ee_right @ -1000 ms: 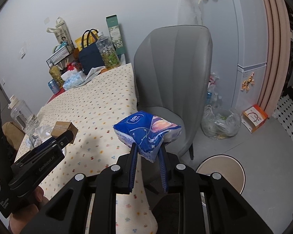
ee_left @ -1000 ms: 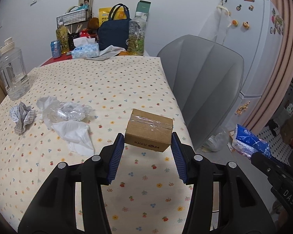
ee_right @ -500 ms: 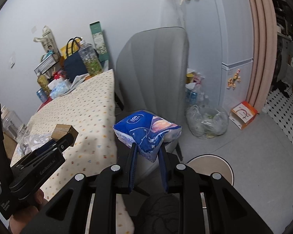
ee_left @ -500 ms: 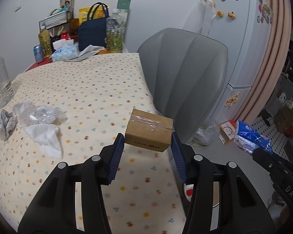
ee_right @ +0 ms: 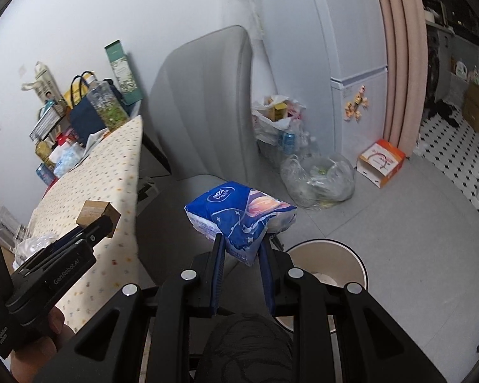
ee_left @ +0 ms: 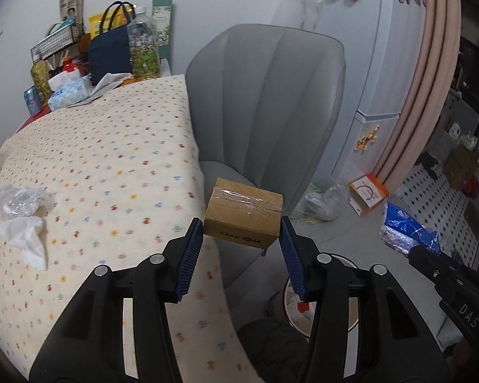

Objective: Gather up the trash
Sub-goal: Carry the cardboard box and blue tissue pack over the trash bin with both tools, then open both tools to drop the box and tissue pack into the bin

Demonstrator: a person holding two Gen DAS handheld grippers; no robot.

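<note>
My left gripper (ee_left: 241, 234) is shut on a small taped cardboard box (ee_left: 244, 217) and holds it in the air past the table's right edge, in front of the grey chair (ee_left: 268, 95). The box also shows in the right wrist view (ee_right: 97, 212). My right gripper (ee_right: 241, 249) is shut on a blue tissue pack (ee_right: 239, 214), held above the floor; the pack shows at the right of the left wrist view (ee_left: 405, 226). A round bin (ee_right: 329, 252) stands on the floor below both grippers. Crumpled tissue (ee_left: 25, 236) and clear plastic (ee_left: 22, 201) lie on the dotted tablecloth (ee_left: 111, 159).
Bags, bottles and a tissue box (ee_left: 70, 92) crowd the table's far end. A fridge (ee_left: 383, 48) stands behind the chair. A clear plastic bag (ee_right: 319, 178) and an orange-and-white box (ee_right: 381, 162) lie on the grey floor near a pink curtain (ee_right: 402, 48).
Both grippers have swung right, away from the table toward the chair and floor, each keeping its load. The bin has come into view below.
</note>
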